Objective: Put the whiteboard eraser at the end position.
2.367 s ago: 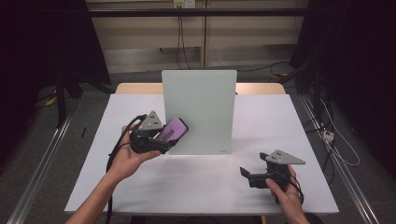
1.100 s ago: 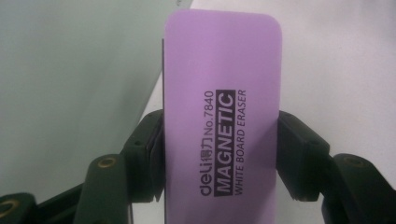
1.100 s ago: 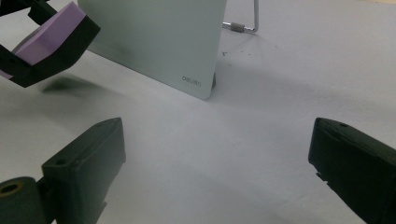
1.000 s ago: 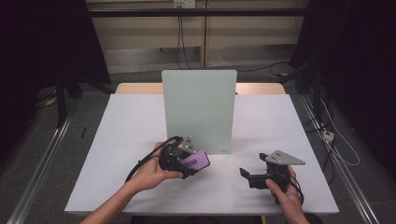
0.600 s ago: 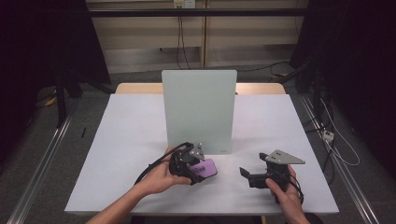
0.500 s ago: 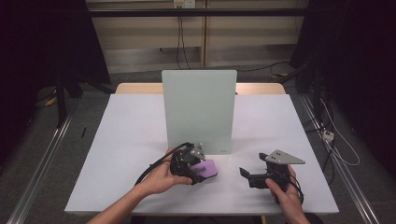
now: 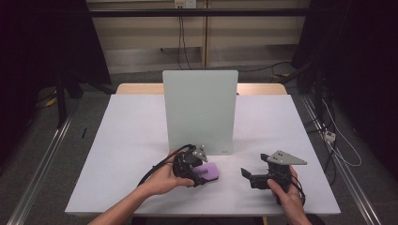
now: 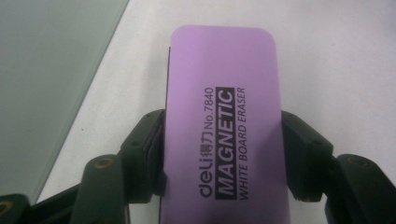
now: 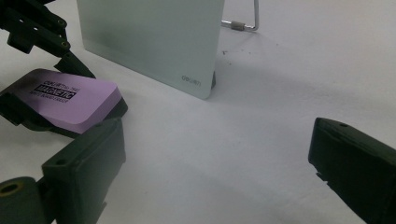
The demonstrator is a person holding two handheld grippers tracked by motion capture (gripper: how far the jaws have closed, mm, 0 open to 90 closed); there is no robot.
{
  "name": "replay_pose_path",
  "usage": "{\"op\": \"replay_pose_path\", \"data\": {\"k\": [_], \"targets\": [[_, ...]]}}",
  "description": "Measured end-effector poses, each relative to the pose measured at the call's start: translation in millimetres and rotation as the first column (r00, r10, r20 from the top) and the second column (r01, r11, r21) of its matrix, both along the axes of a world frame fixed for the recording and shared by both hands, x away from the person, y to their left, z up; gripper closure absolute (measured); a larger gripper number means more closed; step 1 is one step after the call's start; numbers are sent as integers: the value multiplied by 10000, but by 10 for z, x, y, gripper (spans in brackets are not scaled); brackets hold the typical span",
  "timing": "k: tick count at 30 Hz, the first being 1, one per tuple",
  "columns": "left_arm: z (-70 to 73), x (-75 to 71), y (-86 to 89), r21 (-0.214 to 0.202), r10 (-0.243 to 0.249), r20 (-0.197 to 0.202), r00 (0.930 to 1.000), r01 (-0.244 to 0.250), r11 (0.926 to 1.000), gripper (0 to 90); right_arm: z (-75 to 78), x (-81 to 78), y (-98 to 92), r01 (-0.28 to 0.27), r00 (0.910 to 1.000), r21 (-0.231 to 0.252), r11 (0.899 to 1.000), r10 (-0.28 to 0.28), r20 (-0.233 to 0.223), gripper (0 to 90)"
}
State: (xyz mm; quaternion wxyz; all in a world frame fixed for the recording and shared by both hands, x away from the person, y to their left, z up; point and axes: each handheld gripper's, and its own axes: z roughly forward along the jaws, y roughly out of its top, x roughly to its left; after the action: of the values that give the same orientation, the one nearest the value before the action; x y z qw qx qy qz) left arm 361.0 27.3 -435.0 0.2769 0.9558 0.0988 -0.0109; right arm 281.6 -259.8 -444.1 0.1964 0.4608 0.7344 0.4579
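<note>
High view: eraser (image 7: 208, 171), purple, lies flat on the white tabletop (image 7: 126, 140), just in front of the upright whiteboard (image 7: 201, 110), near its lower edge.
High view, left: left hand-held gripper (image 7: 199, 174) is low over the tabletop and has the eraser between its jaws.
High view, right: right hand-held gripper (image 7: 248, 174) rests on the tabletop, well apart from the eraser, and holds nothing.
High view, change: in the earliest frame the eraser was lifted against the face of the whiteboard; now it is down on the tabletop, more to the right and nearer to the person. The right hand-held gripper has kept its place.
Left gripper view: the jaws stand at the two long sides of the eraser, close to its middle. They have just been opening a little. The pads look to touch the sides, so I read it as a grip that is loosening, not yet a free eraser.
Left gripper view, handling: I judge the eraser light, with a stiff smooth plastic top and a dark, probably soft layer under it. The smooth sides can slip, so the long sides near the middle are the good place to take it.
Right gripper view: own jaws wide apart, only bare tabletop between them; the eraser lies farther off at the left, the whiteboard with its wire stand (image 9: 240, 23) behind.
</note>
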Motion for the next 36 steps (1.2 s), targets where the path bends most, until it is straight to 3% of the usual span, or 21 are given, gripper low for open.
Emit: {"op": "replay_pose_path", "data": {"k": [1, 9, 15, 16, 17, 18, 21, 22, 30, 34, 36], "targets": [[-10, -2, -4, 117, -64, 82, 9999, 63, 9999, 372, -1, 1, -1, 13, 10000, 23, 10000, -13, 9, 38], [-9, -44, 1, -80, 79, 422, 9991, -76, 9999, 261, -1, 11, 12, -24, 10000, -86, 10000, 24, -14, 38], [47, -65, 31, -206, 365, 698, 9969, -351, 9992, 111, 0, 28, 13, 18, 10000, -86, 10000, -18, 29, 38], [42, -66, 47, -579, 399, 640, 9972, -362, 9977, 107, 1, 31, 16, 12, 10000, -92, 10000, -12, 28, 38], [59, -73, 60, -568, 513, 808, 9954, -468, 9973, 100, 1, 33, 19, 38, 10000, -74, 10000, -38, 8, 38], [57, -71, 72, -802, 541, 746, 9957, -480, 9956, 89, 0, 38, 19, 46, 10000, -88, 10000, -46, -7, 38], [93, -71, 101, -957, 706, 789, 9944, -629, 9934, 67, 0, 38, 22, 57, 10000, -100, 9999, -57, -1, 38], [99, -61, 110, -1264, 732, 546, 9958, -659, 9898, 67, 0, 35, 23, 64, 10000, -96, 9999, -64, -9, 38], [217, -53, 225, -2011, 1451, 645, 9873, -1295, 9710, 67, 7, 15, 24, 69, 10000, -151, 9999, -69, 58, 38], [248, -18, 342, -2427, 2089, 711, 9754, -1862, 9521, 66, 7, 15, 25, 82, 10000, -141, 9999, -82, 29, 38], [268, -20, 418, -2804, 2684, 737, 9605, -2383, 9298, 66, 7, 16, 24, 110, 9999, -134, 9998, -110, 16, 38]]}}
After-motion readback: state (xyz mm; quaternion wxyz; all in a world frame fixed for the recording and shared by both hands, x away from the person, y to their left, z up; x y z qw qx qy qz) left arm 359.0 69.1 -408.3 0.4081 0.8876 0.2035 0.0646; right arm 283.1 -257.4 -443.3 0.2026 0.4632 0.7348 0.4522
